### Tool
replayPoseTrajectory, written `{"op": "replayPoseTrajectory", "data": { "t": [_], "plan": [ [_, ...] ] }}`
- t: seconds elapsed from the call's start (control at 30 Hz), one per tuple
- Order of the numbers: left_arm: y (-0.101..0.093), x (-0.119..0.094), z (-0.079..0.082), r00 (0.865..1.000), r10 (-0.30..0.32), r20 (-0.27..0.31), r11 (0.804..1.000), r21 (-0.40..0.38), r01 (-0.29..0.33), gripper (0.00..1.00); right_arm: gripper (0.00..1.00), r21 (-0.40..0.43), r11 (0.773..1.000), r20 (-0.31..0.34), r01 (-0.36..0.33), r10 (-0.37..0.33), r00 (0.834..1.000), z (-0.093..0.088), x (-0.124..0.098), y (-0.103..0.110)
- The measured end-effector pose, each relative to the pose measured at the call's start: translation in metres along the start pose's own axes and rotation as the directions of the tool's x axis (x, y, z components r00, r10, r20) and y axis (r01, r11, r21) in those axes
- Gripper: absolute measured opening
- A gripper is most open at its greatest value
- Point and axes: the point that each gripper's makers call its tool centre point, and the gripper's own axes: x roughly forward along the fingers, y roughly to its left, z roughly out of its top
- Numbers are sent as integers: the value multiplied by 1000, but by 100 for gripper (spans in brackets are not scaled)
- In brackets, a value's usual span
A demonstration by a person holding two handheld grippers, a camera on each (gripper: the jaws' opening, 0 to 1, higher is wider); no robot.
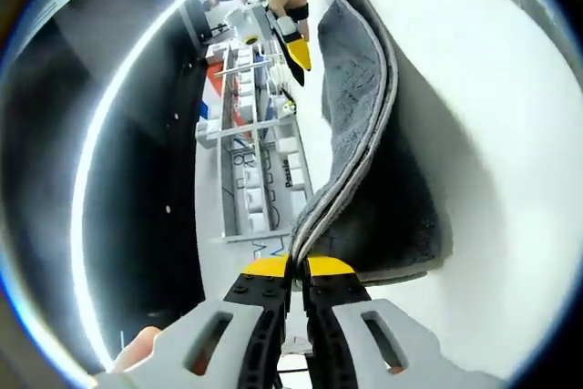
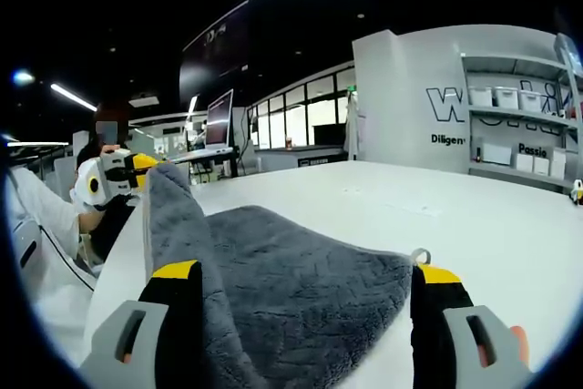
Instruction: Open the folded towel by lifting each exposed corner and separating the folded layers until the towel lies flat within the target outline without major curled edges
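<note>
The grey towel (image 1: pixel 364 107) lies on the white table (image 1: pixel 501 116), with one edge lifted off the surface as a long fold. My left gripper (image 1: pixel 299 267) is shut on that raised edge, its yellow-tipped jaws pressed together around the layers. Beyond the far end of the towel, a hand holds my right gripper (image 1: pixel 297 46). In the right gripper view, the towel (image 2: pixel 301 289) spreads between the wide-apart jaws of my open right gripper (image 2: pixel 305 281); its left side rises in a peak up to my left gripper (image 2: pixel 132 168). A small loop tag (image 2: pixel 419 255) sits at the towel's right corner.
A shelf unit with white boxes (image 1: pixel 255 143) stands past the table edge, and a shelf with boxes (image 2: pixel 519 107) shows against a lettered wall. A monitor (image 2: pixel 219 120) stands on a far desk. Bare white table (image 2: pixel 383 198) stretches beyond the towel.
</note>
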Motion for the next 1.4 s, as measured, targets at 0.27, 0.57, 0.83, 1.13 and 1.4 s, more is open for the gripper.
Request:
{"op": "replayPoseTrajectory", "data": {
  "t": [0.27, 0.57, 0.83, 1.13, 1.4],
  "plan": [
    [-9, -22, 14, 996, -69, 50, 994, -77, 72, 4, 97, 0, 1000, -2, 1, -1, 1000, -1, 1, 5],
    [-35, -43, 18, 965, -231, 126, 936, -242, 256, 4, 97, 4, 1000, -3, 3, -3, 1000, -4, 1, 10],
    [-52, -66, 26, 917, -361, 169, 855, -333, 398, 5, 97, 5, 1000, -3, 1, -1, 1000, -3, 1, 5],
    [-75, -85, 41, 840, -491, 231, 738, -401, 542, 5, 97, 6, 1000, -2, 0, 0, 1000, -4, 1, 6],
    [-100, -94, 49, 727, -591, 350, 538, -500, 679, 5, 97, 7, 1000, -5, 1, -1, 1000, -5, 1, 7]
  ]
}}
